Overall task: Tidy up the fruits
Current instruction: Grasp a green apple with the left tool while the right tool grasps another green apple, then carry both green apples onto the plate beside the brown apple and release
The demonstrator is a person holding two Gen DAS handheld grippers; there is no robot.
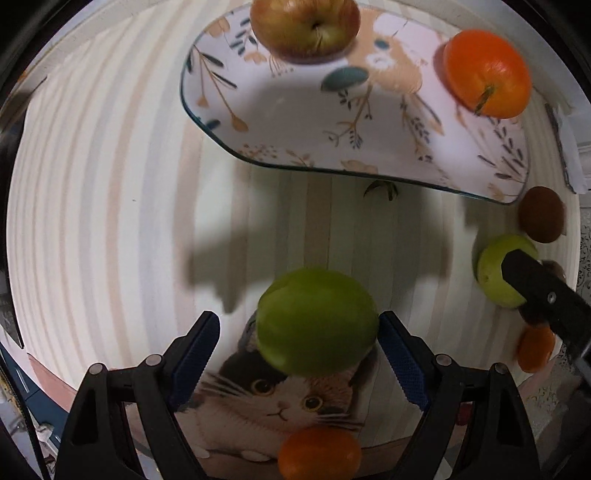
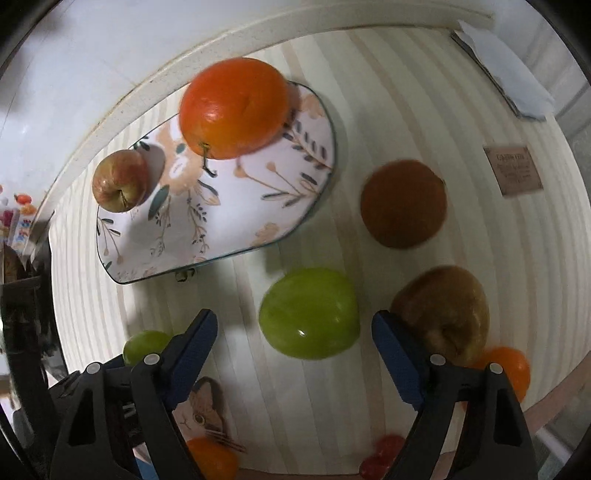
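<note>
A floral plate point(image 1: 295, 122) point(image 2: 229, 221) holds a red-green apple point(image 1: 304, 27) point(image 2: 120, 181) and a large orange point(image 1: 487, 74) point(image 2: 234, 107). My left gripper point(image 1: 299, 332) is open around a green apple point(image 1: 317, 321); its right pad touches the fruit, the left pad stands apart. My right gripper point(image 2: 293, 332) is open with a second green apple point(image 2: 310, 314) point(image 1: 504, 269) between its fingers, untouched. A brown kiwi point(image 2: 404, 203) point(image 1: 541, 214) and a brownish pear point(image 2: 445, 306) lie to the right.
The striped mat point(image 1: 92, 203) has a cat picture point(image 1: 280, 398) at its near edge. Small oranges point(image 1: 319, 458) point(image 2: 511, 369) point(image 2: 212, 459) and red cherry tomatoes point(image 2: 380, 456) lie near the front. A brown label point(image 2: 513, 170) and white paper point(image 2: 506, 70) lie at the far right.
</note>
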